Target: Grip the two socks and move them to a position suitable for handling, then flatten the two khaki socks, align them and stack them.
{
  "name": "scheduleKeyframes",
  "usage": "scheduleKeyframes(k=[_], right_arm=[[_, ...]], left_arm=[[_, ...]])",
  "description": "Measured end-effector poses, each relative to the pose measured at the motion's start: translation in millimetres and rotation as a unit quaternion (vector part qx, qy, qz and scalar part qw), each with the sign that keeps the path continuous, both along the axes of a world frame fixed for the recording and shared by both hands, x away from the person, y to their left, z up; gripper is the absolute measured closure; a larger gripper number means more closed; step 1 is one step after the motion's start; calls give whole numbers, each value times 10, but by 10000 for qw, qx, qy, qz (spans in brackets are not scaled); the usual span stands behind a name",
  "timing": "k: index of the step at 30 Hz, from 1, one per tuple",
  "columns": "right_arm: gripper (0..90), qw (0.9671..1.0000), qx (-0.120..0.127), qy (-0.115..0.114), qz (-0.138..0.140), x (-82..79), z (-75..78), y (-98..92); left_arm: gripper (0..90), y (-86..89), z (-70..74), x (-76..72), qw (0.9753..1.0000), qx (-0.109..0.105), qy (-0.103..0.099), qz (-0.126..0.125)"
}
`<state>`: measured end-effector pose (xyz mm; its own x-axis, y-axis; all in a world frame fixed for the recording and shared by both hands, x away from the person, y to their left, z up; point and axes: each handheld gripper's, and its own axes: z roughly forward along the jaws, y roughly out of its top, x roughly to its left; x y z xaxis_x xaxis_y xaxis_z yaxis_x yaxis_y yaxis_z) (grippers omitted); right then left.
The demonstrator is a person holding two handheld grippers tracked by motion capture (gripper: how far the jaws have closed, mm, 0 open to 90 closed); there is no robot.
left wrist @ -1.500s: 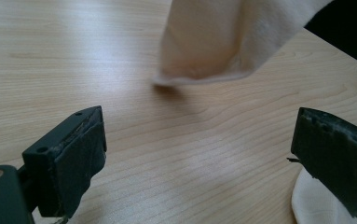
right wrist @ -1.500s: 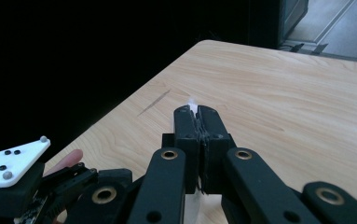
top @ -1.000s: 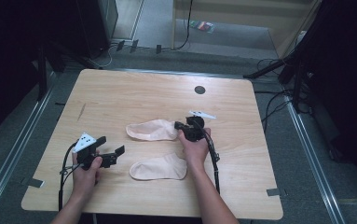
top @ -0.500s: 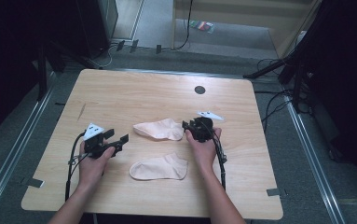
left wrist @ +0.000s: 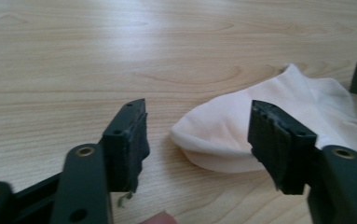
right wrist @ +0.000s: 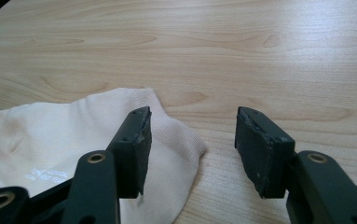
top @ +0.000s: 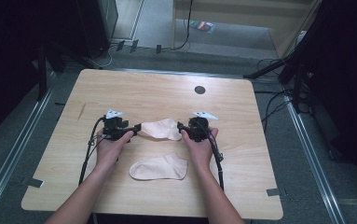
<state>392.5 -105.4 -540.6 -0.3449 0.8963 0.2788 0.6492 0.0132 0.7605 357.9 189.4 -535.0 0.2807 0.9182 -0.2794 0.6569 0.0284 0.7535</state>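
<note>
Left gripper: jaws spread, nothing between them, held at one end of the far sock; in the left gripper view that end lies just ahead of the gap.
Right gripper: jaws apart, gripping nothing, at the sock's other end; one jaw sits over the fabric.
Far sock: flat near the tabletop middle, between both grippers.
Near sock: flat, closer to the person's edge, apart from both grippers.

Soft ribbed cloth sock on smooth, matt wood-grain table.
</note>
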Motion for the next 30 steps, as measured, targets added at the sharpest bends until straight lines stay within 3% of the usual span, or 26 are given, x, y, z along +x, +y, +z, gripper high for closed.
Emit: scheduleKeyframes(k=[3,5,8,9,15,20,22,26,30], right_arm=[[455,10000,-58,22,15,-3,-19,27],[455,9999,-87,37,65,1,-34,35],[455,9999,-113,45,68,7,-52,46],[458,9999,-100,65,98,13,-73,57],[492,9993,-307,-69,215,0,-84,103],[625,9982,-525,-132,267,-24,-86,122],[693,9985,-471,-107,243,-23,-88,110],[812,9988,-349,-25,331,-23,-95,71],[837,9987,-302,16,399,-25,-97,70]], left_arm=[[413,8,-29,29,9997,-71,191,121],[444,-3,-54,27,9995,-3,308,17],[496,-25,-67,16,9993,69,346,-101],[507,-50,-68,-3,9990,223,337,-206],[651,-45,-84,2,9986,134,427,-285],[801,-38,-107,7,9980,95,485,-406],[875,-25,-111,3,9978,77,477,-459],[897,20,-105,-29,9983,20,311,-499],[899,75,-104,-56,9983,-76,253,-515]])
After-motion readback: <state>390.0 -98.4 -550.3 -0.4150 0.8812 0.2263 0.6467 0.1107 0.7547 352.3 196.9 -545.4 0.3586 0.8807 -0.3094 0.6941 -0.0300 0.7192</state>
